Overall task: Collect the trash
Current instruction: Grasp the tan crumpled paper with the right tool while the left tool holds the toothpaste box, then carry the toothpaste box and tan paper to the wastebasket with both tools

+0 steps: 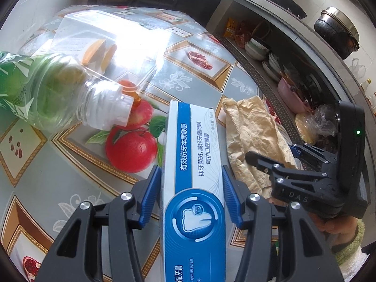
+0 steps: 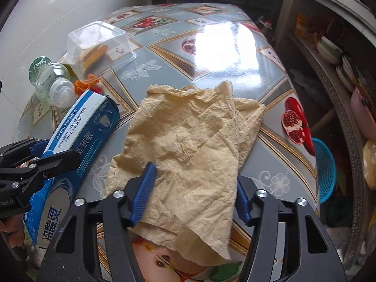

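Fruit-print oilcloth (image 2: 211, 54) covers my table. My left gripper (image 1: 191, 193) pinches the blue toothpaste box (image 1: 195, 164); my right gripper (image 2: 196, 191) straddles the crumpled tan paper (image 2: 188, 136), pads touching its sides, though I can't tell how firmly. Loose paper could slip free on lifting. At far left, the bottle (image 2: 50, 84) and clear tub (image 2: 98, 44) crowd me; the right edge lies near, above a blue basket (image 2: 325, 164).

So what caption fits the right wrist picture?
Right gripper closing on a crumpled tan paper sheet lying on a fruit-patterned tablecloth.
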Available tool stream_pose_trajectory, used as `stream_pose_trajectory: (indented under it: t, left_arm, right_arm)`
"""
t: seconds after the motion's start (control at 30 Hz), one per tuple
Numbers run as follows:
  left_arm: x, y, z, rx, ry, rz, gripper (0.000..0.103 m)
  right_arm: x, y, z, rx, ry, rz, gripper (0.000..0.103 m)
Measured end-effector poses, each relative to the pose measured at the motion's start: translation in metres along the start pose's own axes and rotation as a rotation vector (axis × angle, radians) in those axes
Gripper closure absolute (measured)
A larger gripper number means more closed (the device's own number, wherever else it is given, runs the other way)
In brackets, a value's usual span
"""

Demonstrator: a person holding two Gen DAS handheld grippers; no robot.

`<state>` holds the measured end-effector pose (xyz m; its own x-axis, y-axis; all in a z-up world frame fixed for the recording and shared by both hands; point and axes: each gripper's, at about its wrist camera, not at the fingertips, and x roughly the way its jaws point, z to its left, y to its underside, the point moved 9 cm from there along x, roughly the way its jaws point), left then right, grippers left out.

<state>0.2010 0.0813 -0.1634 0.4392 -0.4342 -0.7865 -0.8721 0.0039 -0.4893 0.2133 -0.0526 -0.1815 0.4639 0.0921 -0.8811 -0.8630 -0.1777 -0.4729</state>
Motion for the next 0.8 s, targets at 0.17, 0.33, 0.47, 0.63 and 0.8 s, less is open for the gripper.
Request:
stream_pose_trajectory:
  t: [0.17,0.33,0.47,0.63,0.8]
  left_arm:
    - [0.002,0.001,-0.002,0.030,-0.035,-0.003,0.051]
    - [0.002,0.002,-0.002,0.032,-0.045,-0.015,0.052]
    - [0.000,0.002,-0.002,0.025,-0.049,-0.019,0.053]
    - [-0.004,0.002,-0.005,0.026,-0.040,-0.032,0.054]
    - [-0.016,-0.004,-0.012,0.036,-0.031,-0.067,0.054]
  right_arm:
    - [-0.005,0.003,-0.008,0.031,0.025,-0.023,0.074]
    - [-0.007,0.007,-0.019,0.098,0.019,-0.047,0.101]
    - [-0.012,0.010,-0.030,0.211,-0.081,-0.063,0.102]
    - [-0.026,0.013,-0.047,0.304,-0.135,-0.107,0.102]
    - [-0.042,0.015,-0.058,0.344,-0.144,-0.148,0.102]
